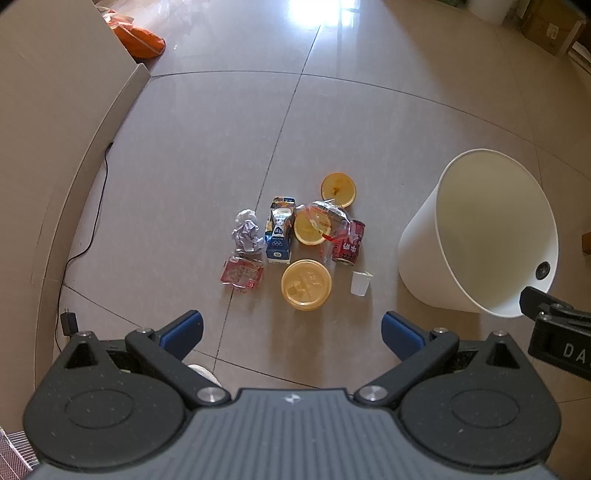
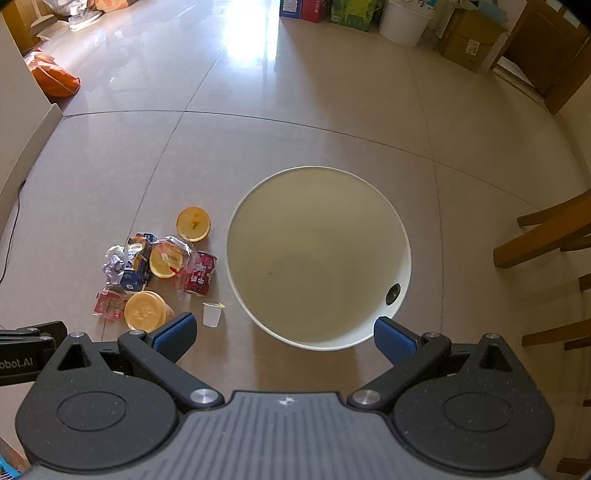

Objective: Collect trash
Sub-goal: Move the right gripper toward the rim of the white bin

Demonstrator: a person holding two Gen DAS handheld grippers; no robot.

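Note:
Trash lies in a pile on the tiled floor: a crumpled paper ball point(image 1: 246, 232), a blue milk carton point(image 1: 279, 232), a red wrapper point(image 1: 242, 275), a yellow cup lid point(image 1: 306, 283), a red can point(image 1: 349, 245), a clear bag with an orange lid point(image 1: 314, 221), another orange lid point(image 1: 338, 189) and a small white cup point(image 1: 361, 283). A white bin point(image 1: 480, 236) stands to the right of the pile, empty inside point(image 2: 317, 266). My left gripper point(image 1: 291, 332) hangs open above the pile. My right gripper point(image 2: 284, 336) is open above the bin's near rim. Both hold nothing.
A beige wall or cabinet point(image 1: 55, 147) runs along the left with a black cable and plug point(image 1: 68, 323). An orange bag point(image 1: 138, 38) lies at the far left. Boxes and a white bucket point(image 2: 404, 20) line the far wall. A wooden chair point(image 2: 546, 236) is on the right.

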